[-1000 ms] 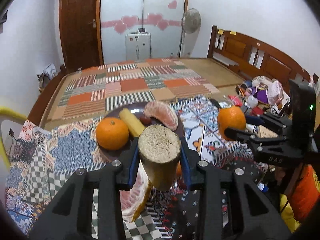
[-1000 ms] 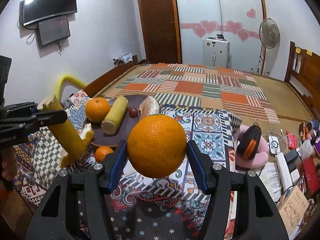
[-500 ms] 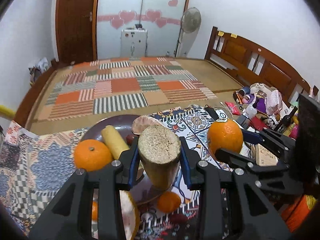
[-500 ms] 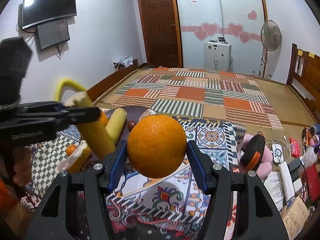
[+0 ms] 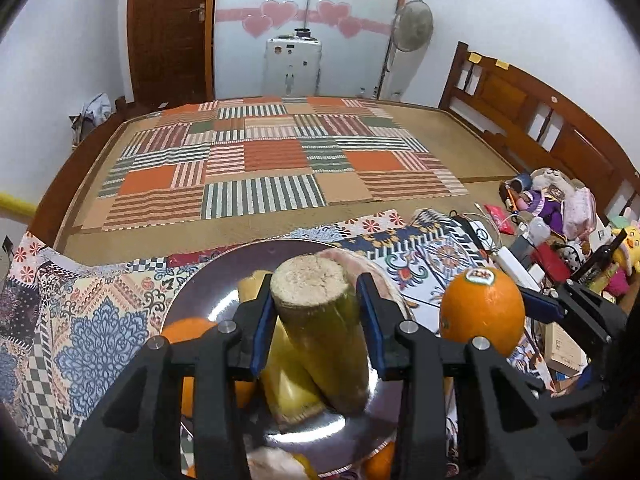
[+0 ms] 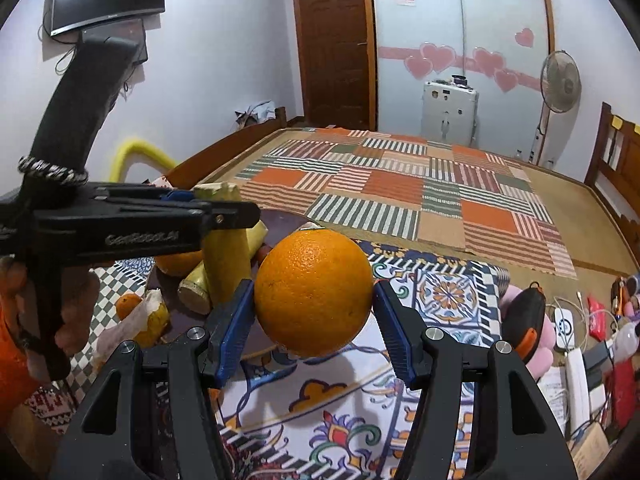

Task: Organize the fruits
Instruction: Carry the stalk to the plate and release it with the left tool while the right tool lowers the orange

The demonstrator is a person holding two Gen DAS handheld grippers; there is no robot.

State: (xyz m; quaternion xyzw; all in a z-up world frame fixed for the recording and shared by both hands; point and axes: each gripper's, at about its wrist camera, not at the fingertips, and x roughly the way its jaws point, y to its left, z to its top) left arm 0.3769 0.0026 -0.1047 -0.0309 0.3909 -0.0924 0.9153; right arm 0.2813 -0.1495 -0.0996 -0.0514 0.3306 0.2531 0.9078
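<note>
My left gripper is shut on a thick yellow-green cane piece and holds it upright over the dark round plate. On the plate lie a second cane piece, an orange and a pale peeled fruit segment. My right gripper is shut on a large orange and holds it in the air just right of the plate. That orange also shows in the left wrist view. The left gripper also shows in the right wrist view.
A patterned cloth covers the near surface. A small orange and peel pieces lie beside the plate. Clutter of toys, cables and boxes sits at the right. A striped patchwork mat lies beyond.
My left gripper has moved forward and down over the plate with the cane piece. My right gripper with the orange has come closer to the plate.
</note>
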